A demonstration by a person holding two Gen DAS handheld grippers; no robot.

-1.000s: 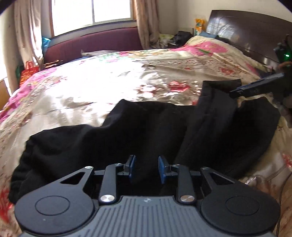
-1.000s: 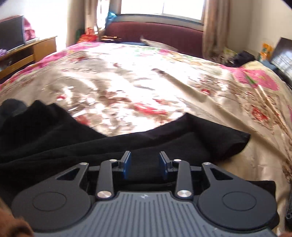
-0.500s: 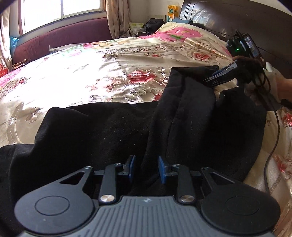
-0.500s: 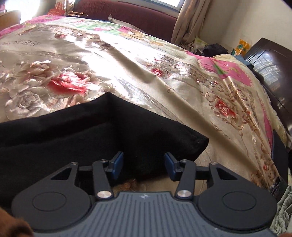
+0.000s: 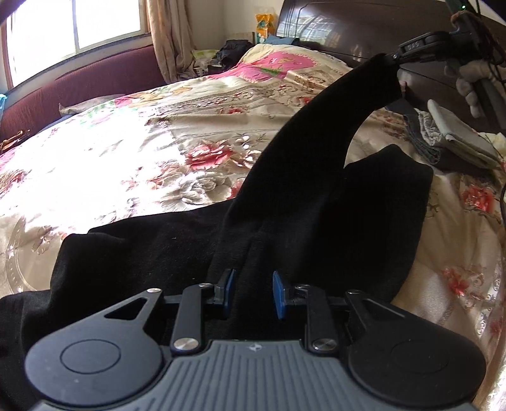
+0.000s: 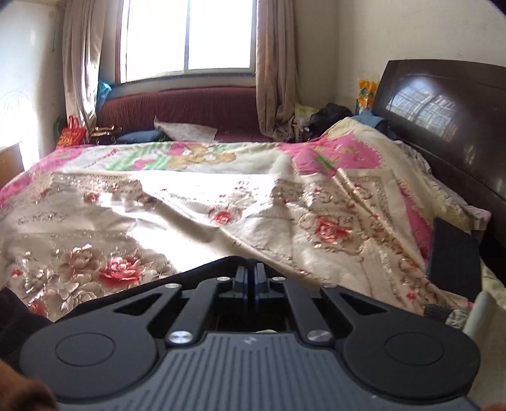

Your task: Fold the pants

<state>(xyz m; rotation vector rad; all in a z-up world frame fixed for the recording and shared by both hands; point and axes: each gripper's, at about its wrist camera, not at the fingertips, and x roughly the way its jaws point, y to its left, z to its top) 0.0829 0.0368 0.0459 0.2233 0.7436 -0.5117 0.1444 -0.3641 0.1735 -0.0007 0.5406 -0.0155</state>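
Right gripper (image 5: pixel 390 57) pinches one leg (image 5: pixel 319 132) aloft toward the headboard; left gripper (image 5: pixel 249 294), fingers apart, hovers over the pants (image 5: pixel 164 246) near the bed's edge.

The pants (image 5: pixel 196 253) are lying on the bedspread (image 5: pixel 132 164), one leg rising rightward to the right gripper (image 5: pixel 393 57) before the headboard (image 5: pixel 348 28). The left gripper (image 5: pixel 251 295) is sitting over them at the near edge. Folded clothes (image 5: pixel 455 139) are lying to the right.
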